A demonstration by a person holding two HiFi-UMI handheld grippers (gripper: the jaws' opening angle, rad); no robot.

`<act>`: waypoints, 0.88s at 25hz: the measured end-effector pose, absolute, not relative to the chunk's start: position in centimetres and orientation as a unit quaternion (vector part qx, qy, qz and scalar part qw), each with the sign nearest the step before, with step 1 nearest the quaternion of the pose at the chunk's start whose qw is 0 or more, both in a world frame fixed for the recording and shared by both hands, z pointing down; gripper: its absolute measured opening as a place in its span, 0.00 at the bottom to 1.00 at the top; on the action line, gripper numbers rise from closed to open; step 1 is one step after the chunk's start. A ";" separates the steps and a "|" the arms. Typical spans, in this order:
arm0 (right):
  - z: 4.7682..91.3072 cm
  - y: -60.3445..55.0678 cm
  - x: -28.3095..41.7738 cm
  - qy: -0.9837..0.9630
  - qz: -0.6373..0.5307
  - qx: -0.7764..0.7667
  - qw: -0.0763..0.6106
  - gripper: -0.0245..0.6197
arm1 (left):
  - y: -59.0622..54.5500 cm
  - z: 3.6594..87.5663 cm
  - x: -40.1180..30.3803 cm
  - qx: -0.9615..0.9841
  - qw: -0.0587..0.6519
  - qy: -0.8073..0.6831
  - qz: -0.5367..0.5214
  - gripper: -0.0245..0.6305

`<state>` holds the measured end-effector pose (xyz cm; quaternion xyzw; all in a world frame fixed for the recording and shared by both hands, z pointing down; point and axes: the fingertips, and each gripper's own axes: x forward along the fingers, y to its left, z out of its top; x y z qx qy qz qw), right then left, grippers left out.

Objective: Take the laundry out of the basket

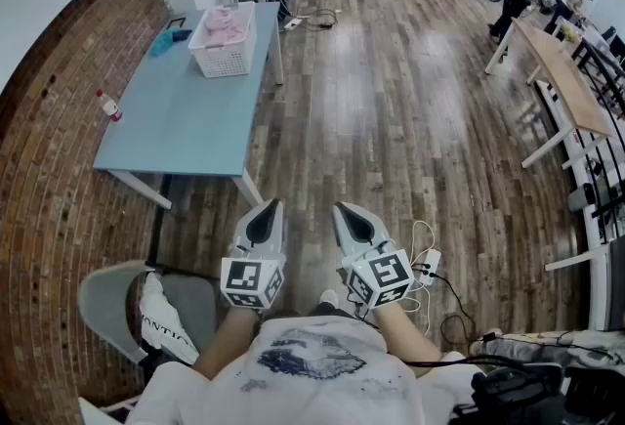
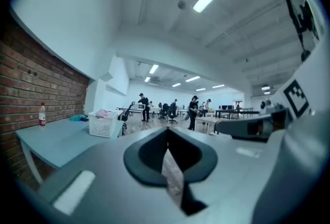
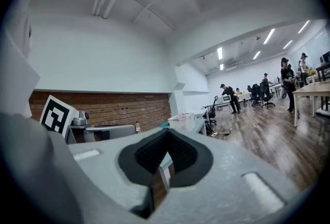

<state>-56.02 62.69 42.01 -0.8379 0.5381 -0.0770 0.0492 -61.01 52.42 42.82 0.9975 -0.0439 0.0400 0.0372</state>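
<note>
Nearest to the person, the left gripper and the right gripper are held side by side and level, close to the body. Both point towards 12 o'clock over the wooden floor. In each gripper view the two jaws are pressed together at the tips and nothing is pinched between them, so both grippers are empty.

Further out, at about 10 to 11 o'clock from the grippers, begins the blue table. Its long axis runs away from the person, along the brick wall. A small bottle stands at the table's edge next to the wall.

At the far end of this table, at about 11 o'clock and well apart from both grippers, stands the white basket. The pink laundry lies inside it and comes up to the rim. I cannot tell surely which side of the basket is the longer one.

The left gripper is the nearer one, because the basket lies to its side of the line on which both grippers point. I judge that the task is not yet begun. The coming move calls first for a walk forward and to the left, and then for opening the jaws above the laundry.
</note>
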 end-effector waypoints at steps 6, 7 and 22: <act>42.2 63.9 -51.1 0.544 -0.085 -0.832 0.066 0.03 | 53.7 43.7 -55.4 0.997 0.043 -0.030 0.057 0.02; 42.3 63.8 -50.5 0.542 -0.088 -0.833 0.069 0.03 | 53.7 43.9 -54.7 0.997 0.044 -0.028 0.060 0.02; 43.9 65.0 -45.4 0.537 -0.104 -0.834 0.078 0.03 | 54.3 44.9 -49.3 0.997 0.042 -0.021 0.067 0.02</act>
